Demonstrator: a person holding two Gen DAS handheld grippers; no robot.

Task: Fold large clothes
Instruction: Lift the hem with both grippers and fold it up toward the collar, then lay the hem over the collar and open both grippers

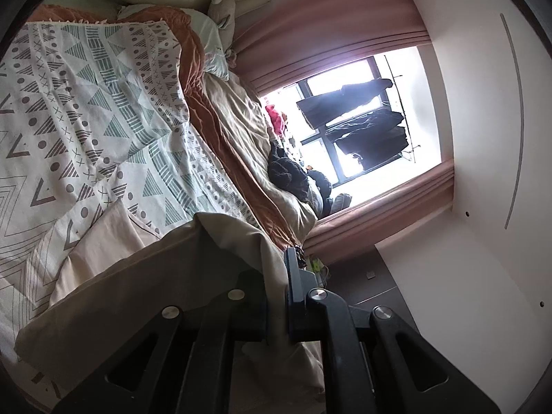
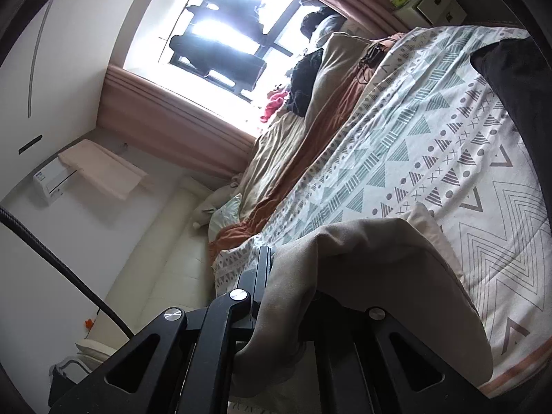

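Both tools (image 1: 276,296) (image 2: 286,296) pinch beige cloth (image 1: 145,276) (image 2: 362,258) — only the right view shows an air conditioner (image 2: 55,181).

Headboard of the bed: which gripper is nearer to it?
Right. The right gripper, shut on the beige garment, sits close to the headboard; the left gripper, also clamping it, views the headboard across the patterned bedspread.

Patterned bedspread (image 1: 103,110) open, rumpled duvet (image 1: 241,120) (window-side) blocks
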